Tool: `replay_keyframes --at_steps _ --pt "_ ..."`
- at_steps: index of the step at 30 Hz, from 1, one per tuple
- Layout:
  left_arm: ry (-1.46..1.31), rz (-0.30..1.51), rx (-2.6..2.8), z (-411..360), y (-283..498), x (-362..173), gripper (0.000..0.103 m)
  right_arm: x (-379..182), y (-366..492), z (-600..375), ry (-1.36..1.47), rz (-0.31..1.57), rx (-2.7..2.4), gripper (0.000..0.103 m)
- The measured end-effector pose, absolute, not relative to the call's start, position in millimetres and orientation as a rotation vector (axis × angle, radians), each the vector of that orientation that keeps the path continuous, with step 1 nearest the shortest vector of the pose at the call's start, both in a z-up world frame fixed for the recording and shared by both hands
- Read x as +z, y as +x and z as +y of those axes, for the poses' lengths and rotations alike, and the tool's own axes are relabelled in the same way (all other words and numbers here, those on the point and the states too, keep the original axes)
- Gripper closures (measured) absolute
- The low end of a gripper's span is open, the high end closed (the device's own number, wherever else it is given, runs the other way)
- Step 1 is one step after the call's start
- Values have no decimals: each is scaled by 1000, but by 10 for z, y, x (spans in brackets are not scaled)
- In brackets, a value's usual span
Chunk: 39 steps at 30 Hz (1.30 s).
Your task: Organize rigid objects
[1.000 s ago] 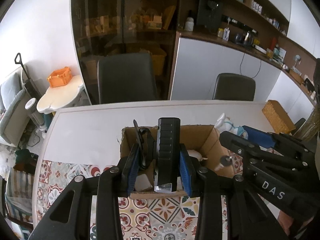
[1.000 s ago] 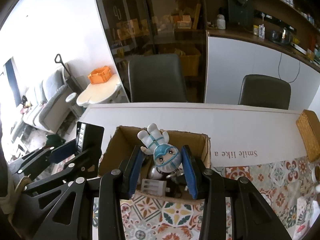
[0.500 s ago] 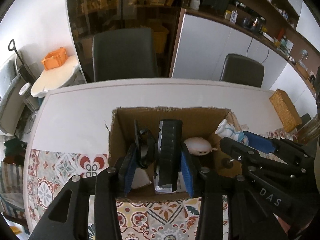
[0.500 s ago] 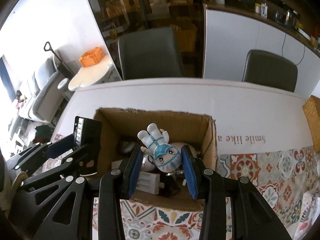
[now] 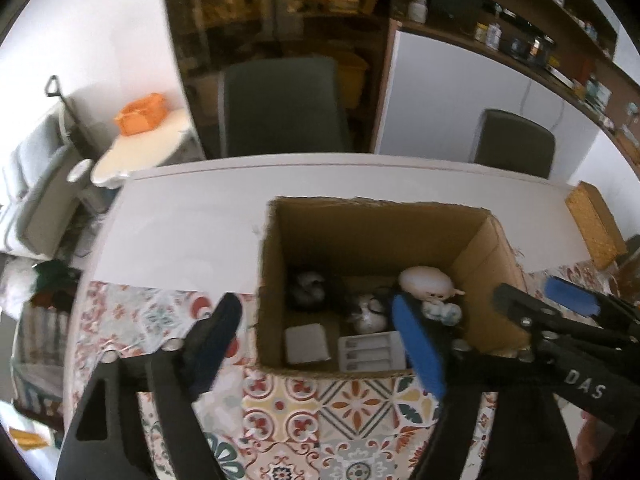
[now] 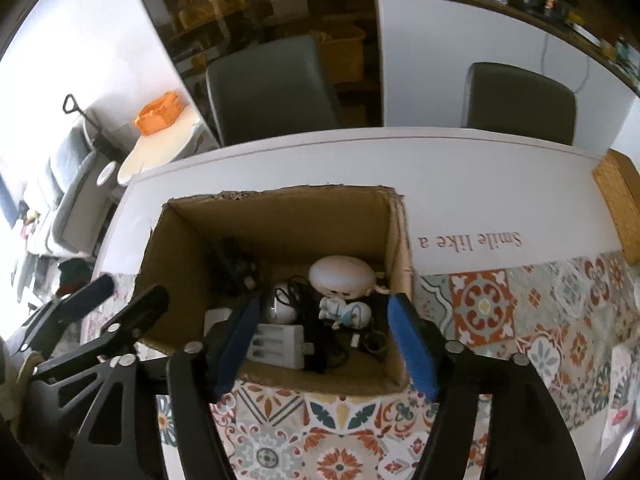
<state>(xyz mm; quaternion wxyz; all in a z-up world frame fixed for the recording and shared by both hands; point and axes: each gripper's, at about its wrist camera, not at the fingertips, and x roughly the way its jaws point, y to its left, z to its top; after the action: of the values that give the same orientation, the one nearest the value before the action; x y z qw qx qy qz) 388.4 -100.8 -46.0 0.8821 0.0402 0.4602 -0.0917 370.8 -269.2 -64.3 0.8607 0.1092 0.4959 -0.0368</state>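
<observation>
An open cardboard box (image 5: 268, 280) (image 6: 400, 248) stands on the table and holds several small items. Among them, the blue-and-white doll (image 6: 346, 312) (image 5: 440, 312) lies on its side beside a pale round-headed figure (image 6: 342, 276) (image 5: 426, 282). A white slotted holder (image 6: 276, 344) (image 5: 370, 354) lies at the near wall. Dark, blurred items (image 5: 308, 292) lie in the left part. My left gripper (image 5: 316, 344) (image 6: 130, 292) hangs over the near left wall, jaws opening, nothing gripped. My right gripper (image 6: 320, 340) (image 5: 536, 300) hangs over the box's right part, jaws opening, empty.
The box stands where a patterned tile cloth (image 6: 500, 320) meets the white table top (image 5: 192, 224). A woven block (image 6: 620, 200) lies at the table's right edge. Two dark chairs (image 5: 280, 108) (image 6: 520, 100) stand behind the table, and a small side table carries an orange tray (image 5: 140, 114).
Both grippers sank toward the box and opened. The black ribbed device left the left gripper, and the doll left the right gripper and now lies in the box.
</observation>
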Motion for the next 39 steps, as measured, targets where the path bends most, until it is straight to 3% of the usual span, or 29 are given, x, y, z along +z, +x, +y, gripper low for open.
replay_keyframes --at_steps 4,10,22,39 --pt "81 930 -159 -917 3682 -361 5 -527 3482 -2694 211 1019 -146 29" --pt "55 876 -138 -815 3306 -175 0 -244 2999 -2617 179 947 -179 25" --pt "37 723 -95 -618 2496 221 0 279 2147 -2498 171 760 -195 19" --pt "53 591 -58 -478 1637 493 0 419 1308 -2362 172 653 -148 17"
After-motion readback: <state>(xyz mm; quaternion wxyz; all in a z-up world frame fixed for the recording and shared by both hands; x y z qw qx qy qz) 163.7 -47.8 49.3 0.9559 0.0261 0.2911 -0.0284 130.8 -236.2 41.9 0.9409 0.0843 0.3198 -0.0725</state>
